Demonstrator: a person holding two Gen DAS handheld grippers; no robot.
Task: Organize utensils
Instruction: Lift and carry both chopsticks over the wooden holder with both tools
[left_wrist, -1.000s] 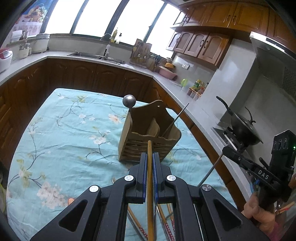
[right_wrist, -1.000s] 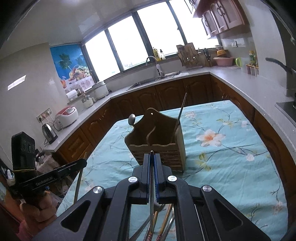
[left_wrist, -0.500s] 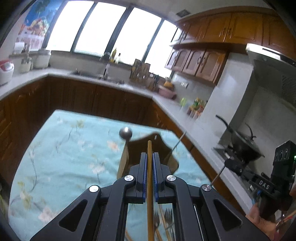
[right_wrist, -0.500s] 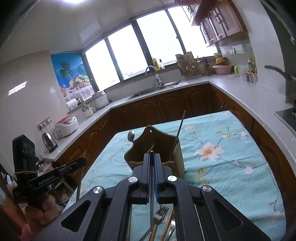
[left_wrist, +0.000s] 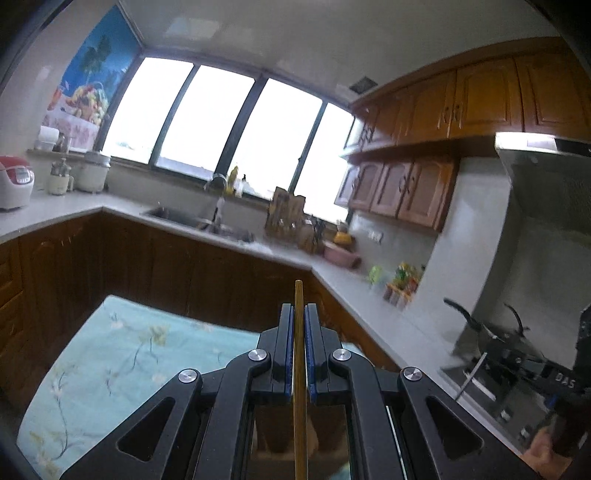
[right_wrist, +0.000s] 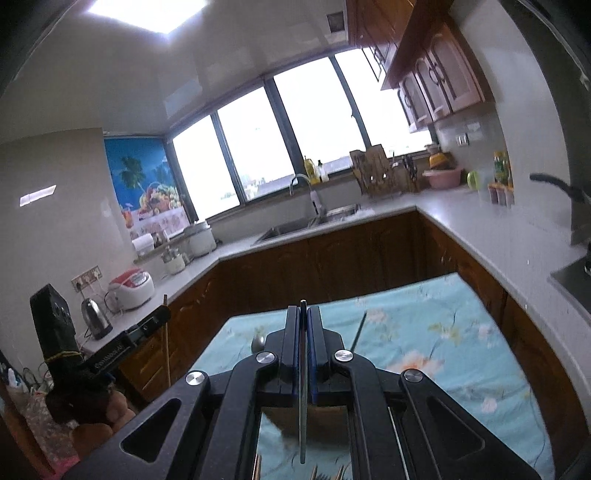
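L tool (left_wrist: 299, 350): pinching wooden chopstick (left_wrist: 300, 406) upright, for dropping into holder (right_wrist: 314, 417) below. R tool (right_wrist: 303, 354): pinching metal chopstick (right_wrist: 303, 406) above holder, same purpose.

A wide window (right_wrist: 295, 136) spans the far wall above a sink (right_wrist: 306, 223) with a curved tap (right_wrist: 301, 184). Left of it hangs a tropical fruit poster (right_wrist: 142, 177), and on the left counter (right_wrist: 192, 266) stand a red-and-white rice cooker (right_wrist: 131, 288) and, nearer, a steel kettle (right_wrist: 96, 317). On the far right counter sit a wooden knife block (right_wrist: 373, 170) and a pink basin (right_wrist: 443, 177), with brown wall cabinets (left_wrist: 476, 103) above and a black wok (left_wrist: 491, 332) on the stove.
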